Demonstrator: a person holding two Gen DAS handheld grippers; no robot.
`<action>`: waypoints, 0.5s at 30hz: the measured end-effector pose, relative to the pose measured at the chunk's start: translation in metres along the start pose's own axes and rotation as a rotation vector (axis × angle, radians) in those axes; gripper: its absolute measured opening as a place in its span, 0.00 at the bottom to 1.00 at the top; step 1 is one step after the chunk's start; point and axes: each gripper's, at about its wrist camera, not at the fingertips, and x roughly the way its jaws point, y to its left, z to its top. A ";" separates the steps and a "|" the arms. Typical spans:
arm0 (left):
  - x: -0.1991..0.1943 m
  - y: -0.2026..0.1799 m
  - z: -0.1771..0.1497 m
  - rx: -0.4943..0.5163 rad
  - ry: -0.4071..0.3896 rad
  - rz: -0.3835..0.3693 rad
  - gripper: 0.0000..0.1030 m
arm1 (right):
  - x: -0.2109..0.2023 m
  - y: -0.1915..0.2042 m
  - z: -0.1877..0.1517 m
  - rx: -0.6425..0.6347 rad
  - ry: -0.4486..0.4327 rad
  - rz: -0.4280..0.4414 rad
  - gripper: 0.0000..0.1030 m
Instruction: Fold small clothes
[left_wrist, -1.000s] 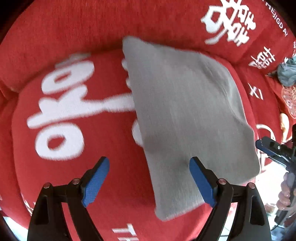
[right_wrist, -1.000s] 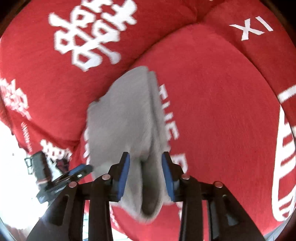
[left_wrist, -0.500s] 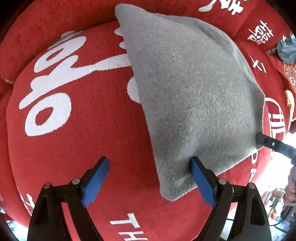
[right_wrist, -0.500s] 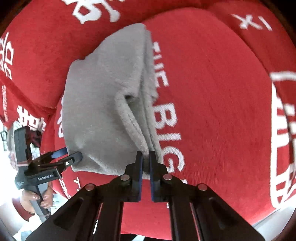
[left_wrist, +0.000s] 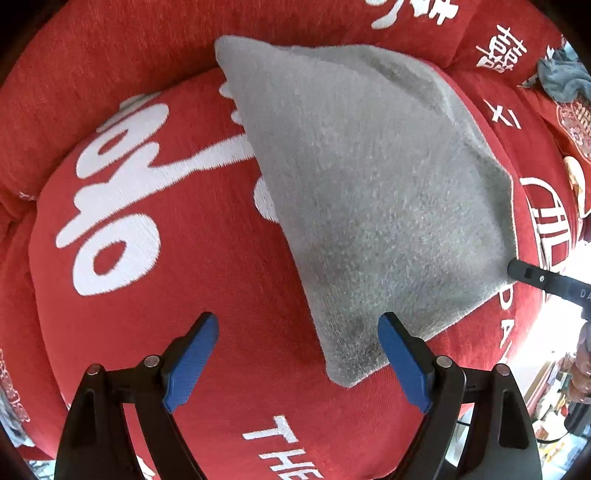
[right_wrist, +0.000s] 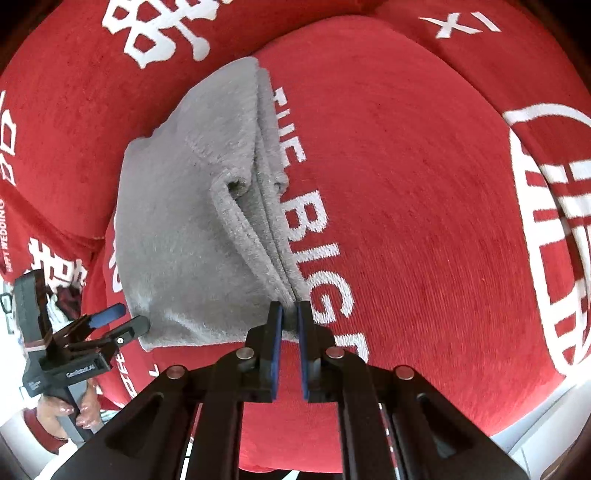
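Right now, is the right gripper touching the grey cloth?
Touching. In the right wrist view the right gripper has just closed its jaws and pinches the bunched edge of the grey cloth between its blue pads, no gap showing.

Red sofa cushions (left_wrist: 207, 266) w/ white lettering, bright daylight at right edge, blue-grey cloth (left_wrist: 563, 77) far back

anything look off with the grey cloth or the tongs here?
Slightly. The grey cloth isn't flat: its layered edges gape near the right tongs, leaving an open pocket, and it lies askew on the red cushion. Left tongs are open, empty. No damage visible.
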 end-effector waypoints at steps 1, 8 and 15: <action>-0.002 0.001 0.002 -0.004 -0.006 0.001 0.86 | 0.000 -0.003 -0.001 0.020 0.003 0.004 0.09; -0.016 0.014 0.013 -0.064 -0.048 -0.004 0.86 | -0.008 -0.018 -0.005 0.116 0.025 -0.014 0.14; -0.019 0.010 0.025 -0.083 -0.065 -0.016 0.86 | -0.029 -0.022 0.004 0.143 -0.027 -0.044 0.17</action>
